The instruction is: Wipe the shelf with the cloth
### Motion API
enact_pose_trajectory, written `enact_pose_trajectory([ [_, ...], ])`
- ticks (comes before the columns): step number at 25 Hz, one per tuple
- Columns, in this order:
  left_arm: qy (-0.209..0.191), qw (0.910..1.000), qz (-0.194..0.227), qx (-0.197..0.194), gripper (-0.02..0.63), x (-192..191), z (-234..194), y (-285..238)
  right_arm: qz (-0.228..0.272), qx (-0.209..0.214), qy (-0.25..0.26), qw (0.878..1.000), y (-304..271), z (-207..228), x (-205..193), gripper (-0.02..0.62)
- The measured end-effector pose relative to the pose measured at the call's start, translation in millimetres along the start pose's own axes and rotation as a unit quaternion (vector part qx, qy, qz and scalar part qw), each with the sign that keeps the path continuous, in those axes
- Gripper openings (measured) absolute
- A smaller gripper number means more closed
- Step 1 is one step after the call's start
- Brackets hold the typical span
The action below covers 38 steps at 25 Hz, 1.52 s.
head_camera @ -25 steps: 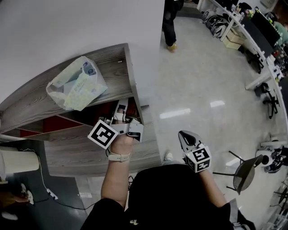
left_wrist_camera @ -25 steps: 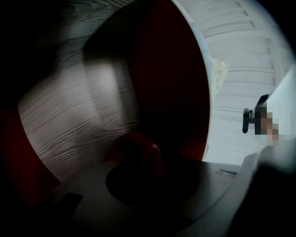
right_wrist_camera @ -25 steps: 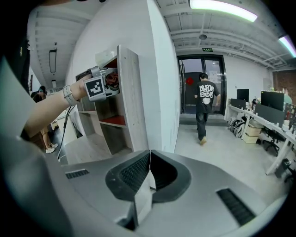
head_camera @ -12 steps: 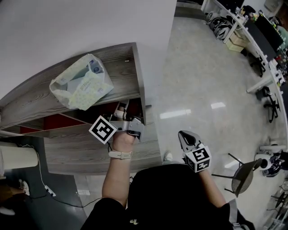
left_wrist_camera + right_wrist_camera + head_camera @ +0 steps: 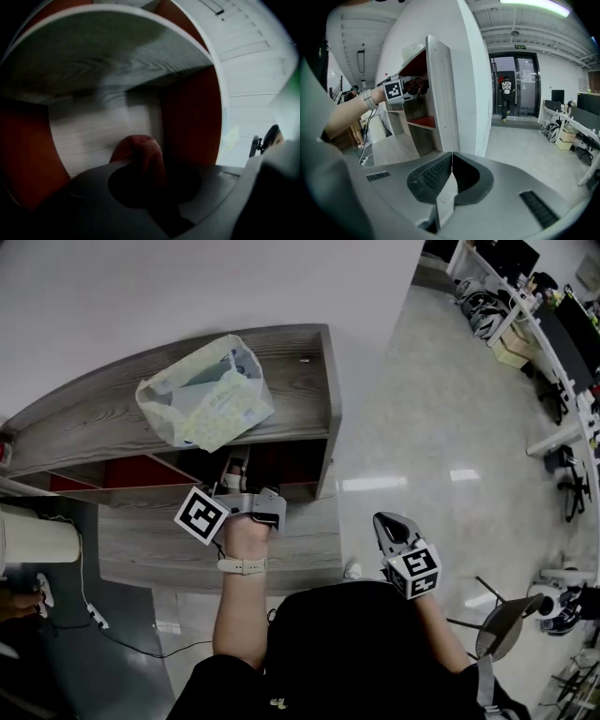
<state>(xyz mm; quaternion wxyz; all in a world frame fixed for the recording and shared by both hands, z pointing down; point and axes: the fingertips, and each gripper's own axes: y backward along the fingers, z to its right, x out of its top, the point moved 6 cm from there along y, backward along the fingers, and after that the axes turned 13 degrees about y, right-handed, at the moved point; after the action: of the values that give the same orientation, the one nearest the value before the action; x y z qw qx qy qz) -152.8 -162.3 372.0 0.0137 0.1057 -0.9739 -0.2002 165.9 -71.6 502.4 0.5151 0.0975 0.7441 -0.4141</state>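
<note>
While the left gripper [image 5: 234, 468] holds the red cloth [image 5: 140, 151] tight inside the shelf [image 5: 112, 435], it has slid away from the shelf's right wall, so the wiping looks under way. The right gripper [image 5: 386, 525] is closed on nothing, well away from the shelf.

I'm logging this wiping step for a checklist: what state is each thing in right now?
Left gripper: shut on the cloth, inside a compartment of the shelf.
Cloth: bunched between the jaws.
Right gripper: shut, empty, away from the shelf.
Plastic bag: lying slumped on the shelf top.
</note>
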Motion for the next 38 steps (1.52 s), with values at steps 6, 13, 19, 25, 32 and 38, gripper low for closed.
enact_pose_trajectory([
  [6, -0.043, 0.9979, 0.048, -0.003, 0.06, 41, 27, 27, 0.011, 0.038, 0.02, 0.999, -24, -16, 15, -0.003],
  [13, -0.041, 0.9963, 0.073, -0.015, 0.06, 65, 53, 48, 0.02, 0.074, 0.041, 0.996, -50, -33, 33, -0.003],
  [19, -0.015, 0.9974, 0.067, -0.021, 0.06, 70, 68, 44, 0.024, 0.088, 0.047, 0.995, -66, -42, 41, -0.003],
  [25, 0.018, 0.9971, 0.072, -0.011, 0.06, 74, 63, 40, 0.023, 0.089, 0.042, 0.995, -73, -45, 43, -0.003],
  [32, 0.059, 0.9927, 0.1, 0.034, 0.06, 79, 20, 39, 0.016, 0.082, 0.037, 0.996, -75, -41, 40, -0.003],
  [38, 0.079, 0.9877, 0.11, 0.079, 0.06, 81, -29, 52, 0.005, 0.076, 0.037, 0.996, -68, -39, 33, -0.003],
])
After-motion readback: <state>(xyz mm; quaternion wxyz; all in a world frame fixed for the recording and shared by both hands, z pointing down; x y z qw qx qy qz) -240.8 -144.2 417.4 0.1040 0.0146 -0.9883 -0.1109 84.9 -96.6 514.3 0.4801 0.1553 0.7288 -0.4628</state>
